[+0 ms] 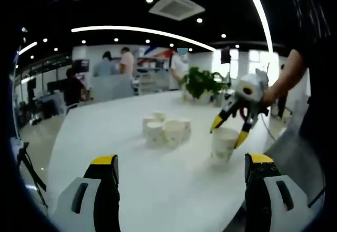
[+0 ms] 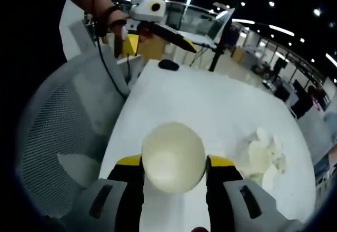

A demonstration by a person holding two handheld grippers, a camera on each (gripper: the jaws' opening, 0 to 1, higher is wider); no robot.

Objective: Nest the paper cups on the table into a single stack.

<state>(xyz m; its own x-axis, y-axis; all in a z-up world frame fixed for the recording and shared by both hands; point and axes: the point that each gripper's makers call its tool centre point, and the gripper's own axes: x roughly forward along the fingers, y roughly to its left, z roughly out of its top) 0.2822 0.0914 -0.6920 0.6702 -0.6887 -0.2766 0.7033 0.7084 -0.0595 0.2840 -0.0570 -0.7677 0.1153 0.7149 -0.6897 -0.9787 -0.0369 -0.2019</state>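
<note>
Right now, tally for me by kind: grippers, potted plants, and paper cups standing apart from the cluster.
Grippers: 2, left gripper and right gripper
Potted plant: 1
Paper cup apart from the cluster: 1
Total: 4

A white table [image 1: 158, 184] carries a cluster of paper cups [image 1: 166, 129] near its middle, one single cup [image 1: 224, 145] standing apart, and a potted plant [image 1: 202, 81] at its far edge.
</note>
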